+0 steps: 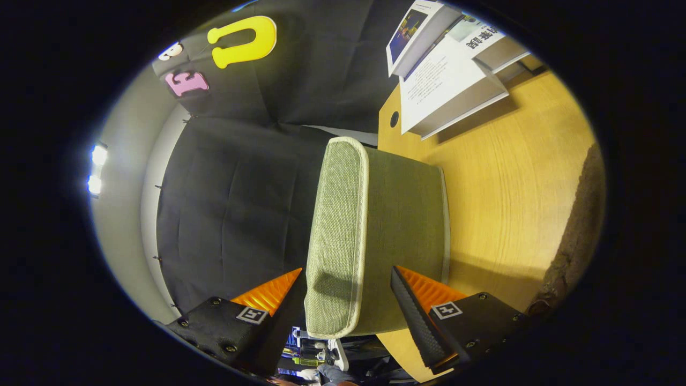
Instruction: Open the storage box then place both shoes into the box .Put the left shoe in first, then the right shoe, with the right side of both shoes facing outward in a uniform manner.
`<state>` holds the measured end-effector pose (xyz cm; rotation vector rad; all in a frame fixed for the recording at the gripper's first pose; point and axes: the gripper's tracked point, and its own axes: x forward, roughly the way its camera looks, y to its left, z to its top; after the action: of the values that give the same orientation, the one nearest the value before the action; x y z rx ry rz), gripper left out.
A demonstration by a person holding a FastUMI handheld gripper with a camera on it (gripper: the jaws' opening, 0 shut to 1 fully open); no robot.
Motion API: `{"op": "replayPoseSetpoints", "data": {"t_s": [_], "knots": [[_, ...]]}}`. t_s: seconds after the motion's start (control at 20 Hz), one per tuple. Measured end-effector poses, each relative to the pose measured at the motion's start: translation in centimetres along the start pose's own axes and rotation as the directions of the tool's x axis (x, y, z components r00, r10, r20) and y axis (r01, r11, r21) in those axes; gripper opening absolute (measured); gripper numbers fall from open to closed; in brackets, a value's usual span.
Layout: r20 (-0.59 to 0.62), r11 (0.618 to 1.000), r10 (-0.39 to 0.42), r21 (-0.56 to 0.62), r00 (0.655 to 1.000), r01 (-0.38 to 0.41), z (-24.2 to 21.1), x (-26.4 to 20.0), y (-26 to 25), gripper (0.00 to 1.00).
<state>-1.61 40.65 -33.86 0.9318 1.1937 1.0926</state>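
- Gripper [348, 300]: the two fingers stand apart, one on each side of the near end of the storage box [375, 230]. A gap shows between the right finger and the box fabric; the left finger lies close against the lid edge, and contact there cannot be confirmed. The box is straddled, not clamped.
- Storage box: green woven fabric with pale piping, standing on the wooden table [509, 193] at its left edge. It runs from between the fingers to the far side.
- Lid [337, 225]: the lighter textured panel on the left face of the box appears closed.
- Beyond the box, far right: a stack of white cartons [450, 80] sits on the table, well apart from the box.
- Step in hand, as judged: the opening step, with the gripper lining up on the lid edge. Shoe placement has not begun.
- Next move calls for: bringing the fingers together on the piped lid rim, then swinging the lid clear without dragging the box off the table edge.
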Motion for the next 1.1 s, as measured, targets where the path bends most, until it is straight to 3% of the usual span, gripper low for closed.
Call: {"op": "replayPoseSetpoints", "data": {"t_s": [0.1,0.35,0.6,0.75,1.0,1.1], "knots": [[-0.004,1.0,0.027,0.012,1.0,-0.027,-0.2,0.3,0.8,0.85],[0.007,0.997,0.055,0.059,0.998,-0.055,0.3,-0.3,1.7,0.15],[-0.027,0.993,0.121,0.02,0.992,-0.12,-0.1,-1.0,4.7,0.1],[-0.05,0.994,0.112,-0.007,0.992,-0.112,-0.1,-0.6,5.9,0.1],[-0.1,0.992,-0.048,-0.117,0.994,0.036,-0.7,0.7,4.1,0.1],[-0.097,0.992,-0.057,-0.114,0.994,0.045,-0.7,1.0,4.0,0.1]]}}
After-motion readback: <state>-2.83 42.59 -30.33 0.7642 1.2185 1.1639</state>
